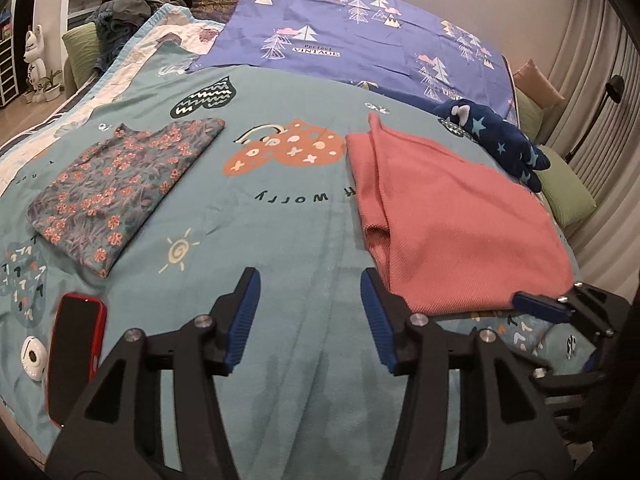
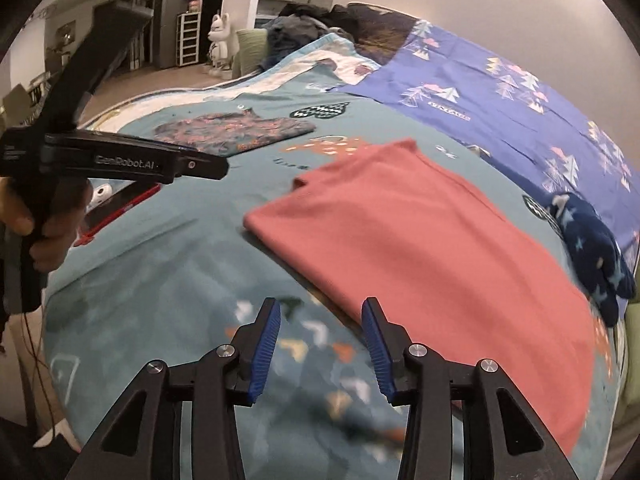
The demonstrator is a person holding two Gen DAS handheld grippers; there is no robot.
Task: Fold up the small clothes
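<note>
A pink knit garment (image 1: pixel 452 216) lies partly folded on the teal bedspread, right of centre; it also shows in the right wrist view (image 2: pixel 432 248). A folded floral garment (image 1: pixel 120 184) lies at the left, also seen far off in the right wrist view (image 2: pixel 236 130). A dark blue star-print garment (image 1: pixel 496 140) lies crumpled beyond the pink one (image 2: pixel 596 256). My left gripper (image 1: pixel 310 308) is open and empty just left of the pink garment's near corner. My right gripper (image 2: pixel 322 340) is open and empty at its near edge; it also shows in the left wrist view (image 1: pixel 540 306).
A red phone (image 1: pixel 76 356) and a small white round device (image 1: pixel 34 358) lie at the near left on the teal bedspread (image 1: pixel 280 240). A purple tree-print sheet (image 1: pixel 360 36) covers the far side. Green pillows (image 1: pixel 568 192) and a clothes pile (image 1: pixel 136 0) sit at the edges.
</note>
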